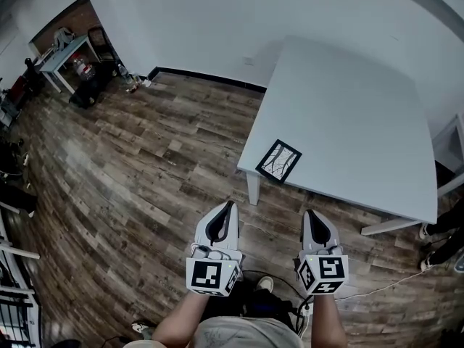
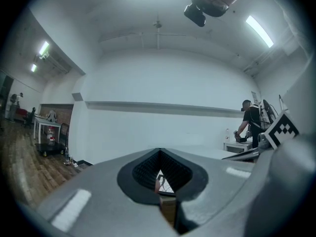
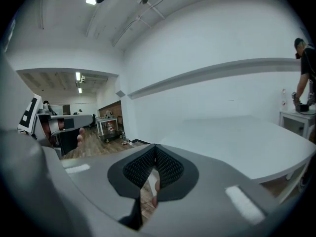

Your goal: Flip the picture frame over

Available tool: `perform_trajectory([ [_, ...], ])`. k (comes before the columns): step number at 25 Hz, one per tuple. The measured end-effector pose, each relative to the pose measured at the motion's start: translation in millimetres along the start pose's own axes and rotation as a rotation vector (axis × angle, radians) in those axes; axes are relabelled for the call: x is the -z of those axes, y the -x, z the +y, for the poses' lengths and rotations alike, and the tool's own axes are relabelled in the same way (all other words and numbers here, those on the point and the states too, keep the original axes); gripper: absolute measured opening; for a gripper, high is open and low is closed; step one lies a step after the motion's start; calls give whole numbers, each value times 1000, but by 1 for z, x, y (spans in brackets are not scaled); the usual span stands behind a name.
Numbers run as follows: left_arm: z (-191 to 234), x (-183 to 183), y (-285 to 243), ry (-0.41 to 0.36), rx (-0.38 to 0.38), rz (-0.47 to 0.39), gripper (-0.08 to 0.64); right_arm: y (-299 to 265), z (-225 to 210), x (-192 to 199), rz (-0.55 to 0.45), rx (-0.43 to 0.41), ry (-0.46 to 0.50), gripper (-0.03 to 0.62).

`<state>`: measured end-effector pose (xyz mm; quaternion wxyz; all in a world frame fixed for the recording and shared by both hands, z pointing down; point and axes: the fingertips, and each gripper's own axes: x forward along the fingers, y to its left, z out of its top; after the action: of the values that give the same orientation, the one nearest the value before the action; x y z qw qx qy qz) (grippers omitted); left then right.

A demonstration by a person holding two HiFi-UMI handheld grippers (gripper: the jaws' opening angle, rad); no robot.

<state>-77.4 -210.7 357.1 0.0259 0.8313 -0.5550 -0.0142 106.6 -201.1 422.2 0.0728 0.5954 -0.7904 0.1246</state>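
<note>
The picture frame (image 1: 278, 160), black-edged with a line drawing facing up, lies flat at the near left corner of the white table (image 1: 348, 114). Both grippers hang over the wood floor, short of the table and pointing toward it. My left gripper (image 1: 230, 205) is shut and empty, just left of and below the frame's corner. My right gripper (image 1: 309, 212) is shut with nothing in it, in front of the table's near edge. In the left gripper view a sliver of the frame (image 2: 165, 183) shows through the hollow between the jaws (image 2: 159, 152). The right gripper view looks past its jaws (image 3: 155, 147) across the bare tabletop (image 3: 237, 137).
A table leg (image 1: 253, 188) stands under the frame's corner. A small table with clutter (image 1: 69, 49) is at the far left of the room. A person (image 2: 252, 122) stands at a side table by the far wall. A cable (image 1: 377, 287) runs over the floor at the right.
</note>
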Motion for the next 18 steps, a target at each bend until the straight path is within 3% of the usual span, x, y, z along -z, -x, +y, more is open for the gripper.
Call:
perform_trajectory([
  [4, 6, 4, -9, -4, 6, -8, 0, -24, 4, 12, 15, -19, -71, 28],
  [9, 7, 16, -16, -9, 14, -2, 0, -53, 3, 36, 39, -61, -232, 42],
  [13, 5, 27, -24, -10, 21, 10, 0, -75, -3, 59, 64, -102, -408, 78],
  [18, 7, 41, -28, -13, 26, 35, 0, -101, -12, 88, 72, -138, -701, 112],
])
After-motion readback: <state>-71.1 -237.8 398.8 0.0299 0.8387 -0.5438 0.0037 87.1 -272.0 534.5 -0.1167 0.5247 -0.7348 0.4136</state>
